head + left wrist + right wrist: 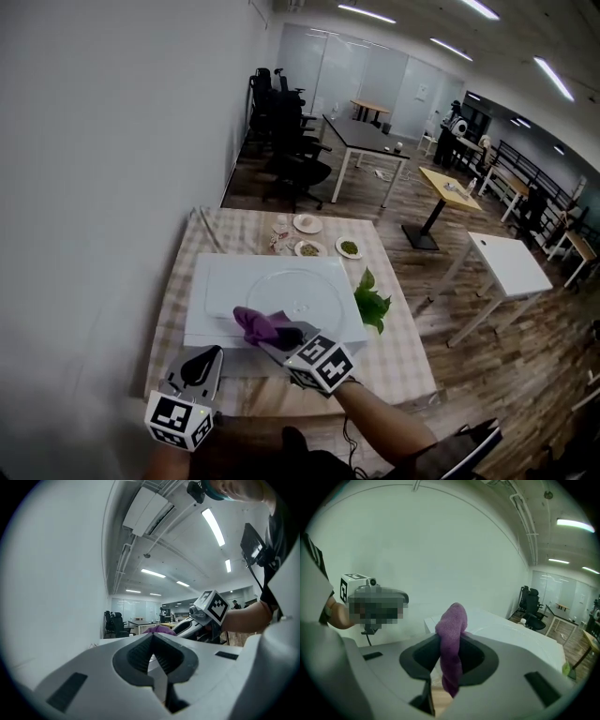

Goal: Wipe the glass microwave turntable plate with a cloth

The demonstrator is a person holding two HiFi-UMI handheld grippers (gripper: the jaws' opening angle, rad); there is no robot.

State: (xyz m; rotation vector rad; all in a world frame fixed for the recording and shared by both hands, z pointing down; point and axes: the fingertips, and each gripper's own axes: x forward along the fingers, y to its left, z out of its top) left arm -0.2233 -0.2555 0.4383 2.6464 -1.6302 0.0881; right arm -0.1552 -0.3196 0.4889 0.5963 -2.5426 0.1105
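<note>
your right gripper (281,334) is clenched on the purple cloth (260,323). in the right gripper view the jaws pinch the cloth (452,641) at its middle, with 1 bunched end standing up past the tips and the other end hanging down behind them. in the head view the cloth sits over the near edge of the glass turntable plate (292,287); i cannot tell whether it touches the glass.

the plate lies flat on top of the white appliance (216,309), which stands on the checked tablecloth (398,361) close to the wall.

your left gripper (199,367) is at the near left corner of the appliance, apart from the plate. the left gripper view shows its jaws closed together with nothing between them, pointing level across the appliance top towards the cloth (159,630) and your right gripper (187,627).

behind the appliance, at the far end of the table, are 3 small dishes (310,248), 2 of them with something green in them. a green leafy sprig (372,303) lies just beside the appliance's right side.
</note>
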